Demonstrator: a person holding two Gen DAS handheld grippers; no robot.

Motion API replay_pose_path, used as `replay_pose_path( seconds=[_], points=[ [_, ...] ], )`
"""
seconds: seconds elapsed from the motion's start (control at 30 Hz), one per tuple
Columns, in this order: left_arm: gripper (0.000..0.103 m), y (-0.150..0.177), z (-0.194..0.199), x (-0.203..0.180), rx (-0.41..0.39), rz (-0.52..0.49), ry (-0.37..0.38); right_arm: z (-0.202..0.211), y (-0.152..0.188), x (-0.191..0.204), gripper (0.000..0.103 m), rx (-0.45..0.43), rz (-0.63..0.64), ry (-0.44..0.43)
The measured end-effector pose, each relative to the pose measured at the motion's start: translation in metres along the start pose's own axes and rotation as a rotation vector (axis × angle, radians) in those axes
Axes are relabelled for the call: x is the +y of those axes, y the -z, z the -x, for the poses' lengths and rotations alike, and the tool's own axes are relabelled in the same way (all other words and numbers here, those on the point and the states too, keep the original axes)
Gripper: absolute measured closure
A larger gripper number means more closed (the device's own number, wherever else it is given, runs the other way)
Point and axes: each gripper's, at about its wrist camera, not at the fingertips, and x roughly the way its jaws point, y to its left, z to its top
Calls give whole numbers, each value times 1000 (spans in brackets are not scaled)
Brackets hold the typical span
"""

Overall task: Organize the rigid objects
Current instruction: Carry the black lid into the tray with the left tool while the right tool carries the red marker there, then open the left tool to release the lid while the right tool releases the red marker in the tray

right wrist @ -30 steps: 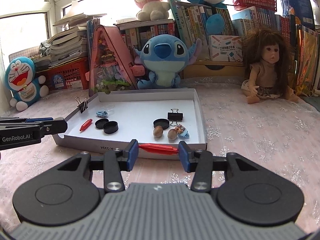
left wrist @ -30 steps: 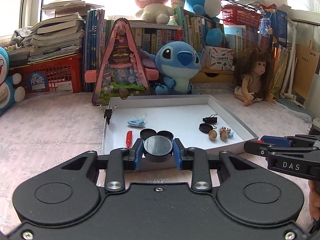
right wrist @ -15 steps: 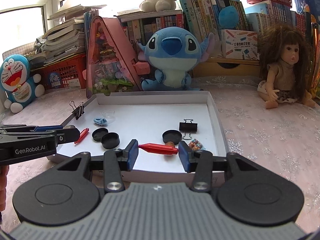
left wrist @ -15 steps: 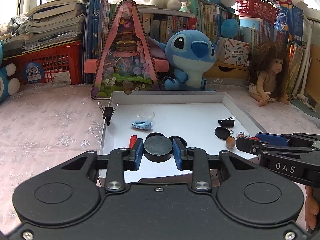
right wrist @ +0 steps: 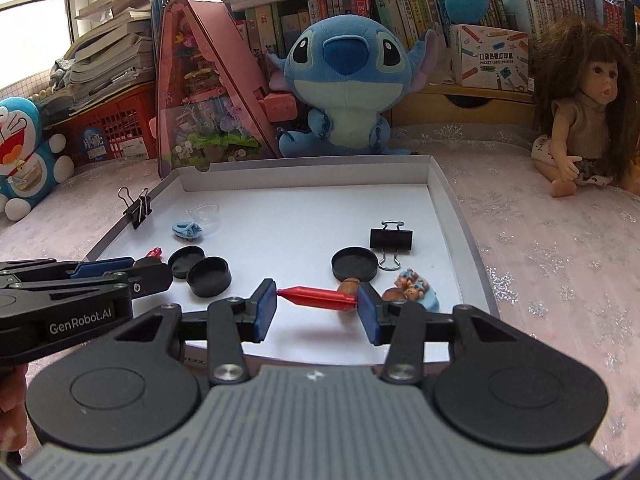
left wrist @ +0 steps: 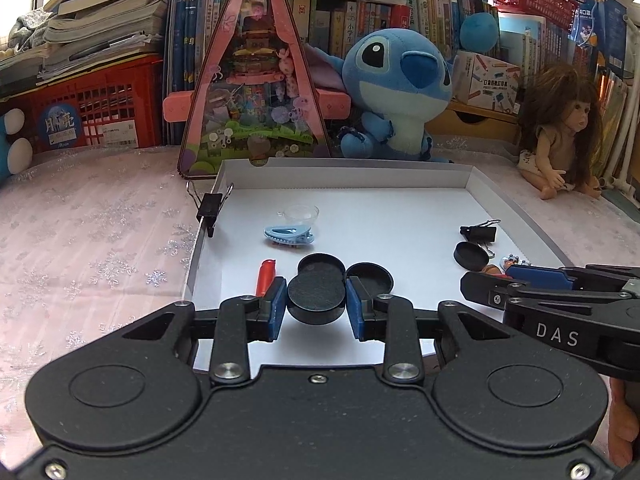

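Two grippers hang over the near edge of the white tray (left wrist: 516, 208), each already loaded. Nearest, on the left, the left gripper (left wrist: 317, 305) has its blue pads clamped on the rim of a round black cap (left wrist: 316, 295), held flat, top face up, above the tray floor. Just beyond its tips lie two more black caps (left wrist: 370, 276) side by side, and a small red piece (left wrist: 265, 278) lies a little to the left of them, so the matching group sits dead ahead, only a short way forward and down. On the right, the right gripper (right wrist: 317, 307) pinches a red dart-shaped piece (right wrist: 316, 298) end to end, long axis running crosswise between the pads, pointed tip against the left pad. Past it lie a lone black cap (right wrist: 355, 263), a brown nut-like bit (right wrist: 349, 285) partly hidden behind the dart, a small blue figurine (right wrist: 414, 286) and a black binder clip (right wrist: 391, 239). My read: the other red piece lies on the left side, nearer the left gripper than the right, so the dart would have to cross leftward to join it, while the held cap looks ready to be set down straight ahead. Further off, a blue hair clip (left wrist: 289, 236) and a clear little dish (left wrist: 300, 212) lie mid-tray, another binder clip (left wrist: 209, 206) grips the left wall, and a blue plush toy (left wrist: 396, 80) and a doll (right wrist: 580, 116) sit behind.
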Motion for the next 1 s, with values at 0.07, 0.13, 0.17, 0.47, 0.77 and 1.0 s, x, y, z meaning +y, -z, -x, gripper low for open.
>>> replay_pose_path(
  seconds=[0.07,0.13,0.17,0.47,0.77,1.0],
  points=[
    [73,0,-3,0,4,0,-1,-3,0,0,53,5,3,3],
    [73,1,-5,0,6,-4,-4,-6,0,0,53,11,7,7],
    [73,1,-6,0,7,-5,-5,-7,0,0,53,13,8,8],
    [73,2,-15,1,20,-8,-17,-15,0,-2,53,31,16,19],
    [73,-3,-28,2,15,-7,-48,-26,-7,-6,53,28,19,32],
    [73,-4,-32,2,4,-14,-62,-32,-8,-4,53,16,31,41]
  ],
)
